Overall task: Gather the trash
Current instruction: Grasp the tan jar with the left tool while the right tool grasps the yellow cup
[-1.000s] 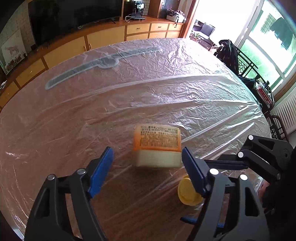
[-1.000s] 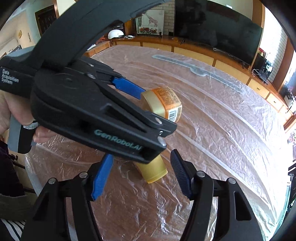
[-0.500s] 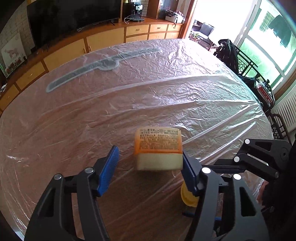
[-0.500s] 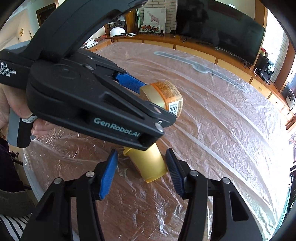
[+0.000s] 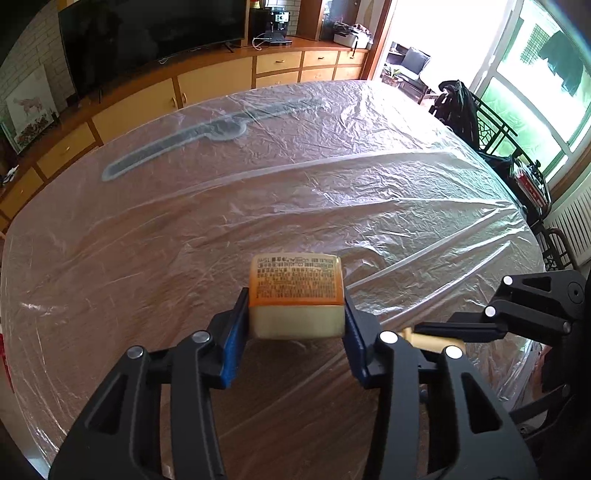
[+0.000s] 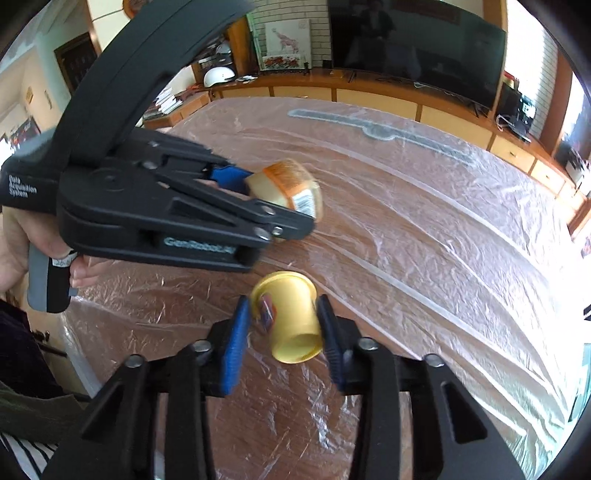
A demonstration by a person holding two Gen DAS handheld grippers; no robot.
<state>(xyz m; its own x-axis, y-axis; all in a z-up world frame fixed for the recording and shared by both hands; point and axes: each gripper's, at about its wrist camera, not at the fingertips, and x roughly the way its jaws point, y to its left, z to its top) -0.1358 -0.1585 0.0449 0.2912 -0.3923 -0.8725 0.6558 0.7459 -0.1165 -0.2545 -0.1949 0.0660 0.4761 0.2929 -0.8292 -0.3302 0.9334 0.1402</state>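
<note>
My left gripper is shut on an orange-labelled cream jar, its blue pads against both sides. The jar also shows in the right wrist view, held by the left gripper. My right gripper is shut on a yellow plastic cup that lies on its side, open end toward the camera. In the left wrist view the right gripper sits at the right with a bit of the yellow cup showing between its fingers.
The round wooden table is covered with crinkled clear plastic film. Its near edge lies by my left hand. A chair with dark clothes stands at the far right. Cabinets and a TV line the back wall.
Both grippers have closed: the left one moved forward and shut on the jar, the right one moved forward and shut on the yellow cup.
</note>
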